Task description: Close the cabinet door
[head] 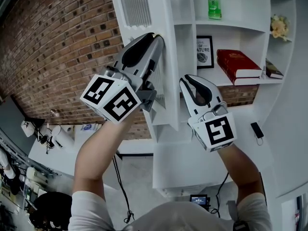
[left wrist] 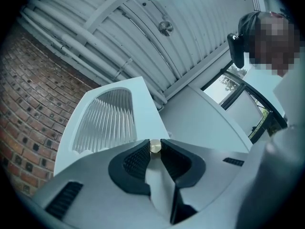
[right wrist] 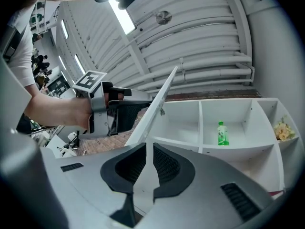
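Observation:
The white cabinet door [head: 144, 13] with its ribbed glass panel [left wrist: 105, 118] stands open, swung out from the white shelf unit [head: 250, 28]. My left gripper [head: 158, 36] is shut on the door's small brass knob [left wrist: 155, 146], pinched between the black pads. My right gripper [head: 185, 79] sits lower on the door's free edge. In the right gripper view that edge [right wrist: 162, 92] runs straight in between the nearly closed jaws [right wrist: 148, 149], which appear to be shut on it. The left gripper [right wrist: 119, 111] shows there on the door's far side.
Open shelves hold a green bottle [head: 214, 1], a framed picture [head: 204, 52], red books [head: 238, 64] and flowers [head: 279, 27]. A brick wall [head: 57, 42] stands left of the cabinet. A small black device [head: 257, 130] hangs on the right side panel.

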Demonstrator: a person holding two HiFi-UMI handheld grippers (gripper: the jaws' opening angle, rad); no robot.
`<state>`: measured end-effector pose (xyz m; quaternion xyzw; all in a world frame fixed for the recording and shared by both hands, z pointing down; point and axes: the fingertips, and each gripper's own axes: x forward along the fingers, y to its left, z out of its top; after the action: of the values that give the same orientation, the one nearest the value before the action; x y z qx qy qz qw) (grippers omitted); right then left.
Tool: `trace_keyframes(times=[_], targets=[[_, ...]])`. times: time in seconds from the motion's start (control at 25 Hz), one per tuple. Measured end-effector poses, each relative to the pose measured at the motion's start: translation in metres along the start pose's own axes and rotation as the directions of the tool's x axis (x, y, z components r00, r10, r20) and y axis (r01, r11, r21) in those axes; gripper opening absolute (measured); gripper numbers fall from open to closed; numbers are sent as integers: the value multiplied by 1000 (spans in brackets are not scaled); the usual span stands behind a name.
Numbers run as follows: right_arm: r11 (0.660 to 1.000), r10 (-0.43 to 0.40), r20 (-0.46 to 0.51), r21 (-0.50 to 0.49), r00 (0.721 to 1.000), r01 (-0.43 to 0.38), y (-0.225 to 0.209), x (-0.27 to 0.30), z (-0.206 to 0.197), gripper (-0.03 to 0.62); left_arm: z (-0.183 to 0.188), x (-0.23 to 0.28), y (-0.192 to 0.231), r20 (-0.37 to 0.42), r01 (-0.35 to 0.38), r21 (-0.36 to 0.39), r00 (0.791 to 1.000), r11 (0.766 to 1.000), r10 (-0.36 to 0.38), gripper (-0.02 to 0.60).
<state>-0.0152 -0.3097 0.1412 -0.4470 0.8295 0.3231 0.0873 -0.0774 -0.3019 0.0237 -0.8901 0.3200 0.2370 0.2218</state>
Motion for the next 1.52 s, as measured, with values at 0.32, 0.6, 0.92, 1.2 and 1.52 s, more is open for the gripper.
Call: trace_keyframes(times=[0.32,0.6,0.92,1.2,1.52], targets=[[1000,-5,-7,21,1000,5,-34,-8,-19,63,-23,37,-7,-29,-29,47,999,998,30,72],[999,7,4,34,1000,-7,-57,-10,-31,63,-40,60,-10,-46,-60,93,997,994,64,72],[998,43,-7,42,999,-42,-73,-10,-49,63,-56,83,-6,-60,-109,133,991,985,118,72],[996,70,-7,50,998,-69,-87,-11,-61,63,-68,97,-3,-71,-143,157,985,977,155,73],[994,94,-10,64,995,-93,-93,-12,-70,63,-75,107,2,-87,-170,173,978,970,187,73]])
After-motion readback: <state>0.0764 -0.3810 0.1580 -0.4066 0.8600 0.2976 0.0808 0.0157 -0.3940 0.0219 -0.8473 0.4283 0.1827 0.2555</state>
